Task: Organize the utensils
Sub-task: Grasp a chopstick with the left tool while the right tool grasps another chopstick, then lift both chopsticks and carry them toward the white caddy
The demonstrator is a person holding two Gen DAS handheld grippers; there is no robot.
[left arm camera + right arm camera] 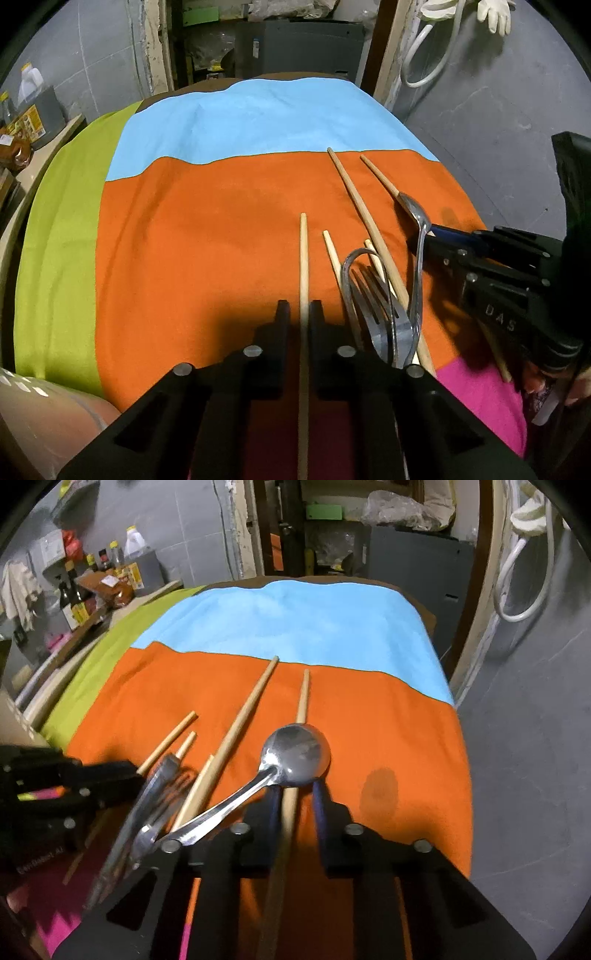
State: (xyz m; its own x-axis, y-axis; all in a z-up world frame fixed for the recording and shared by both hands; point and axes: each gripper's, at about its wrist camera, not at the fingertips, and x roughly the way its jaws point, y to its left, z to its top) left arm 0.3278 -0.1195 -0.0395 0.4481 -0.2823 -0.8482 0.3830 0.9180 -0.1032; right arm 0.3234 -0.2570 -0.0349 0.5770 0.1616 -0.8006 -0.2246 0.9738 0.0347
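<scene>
Wooden chopsticks, a fork (380, 306) and two spoons lie piled on the orange cloth (203, 240). My left gripper (300, 308) is shut on one chopstick (303, 258) that runs straight out between its fingers. My right gripper (297, 794) has its fingers around another chopstick (300, 709), with a gap on the right side; a spoon bowl (297, 755) rests over its fingertips. The right gripper shows in the left wrist view (424, 240) beside the pile. A second spoon (159, 797) and the fork lie to its left, blurred.
The cloth has blue (258, 122), green (62, 221) and pink (484, 398) panels over the table. A beige container (40, 417) stands at the near left. Bottles and boxes (92, 579) crowd a shelf at the far left. The grey floor (535, 775) lies to the right.
</scene>
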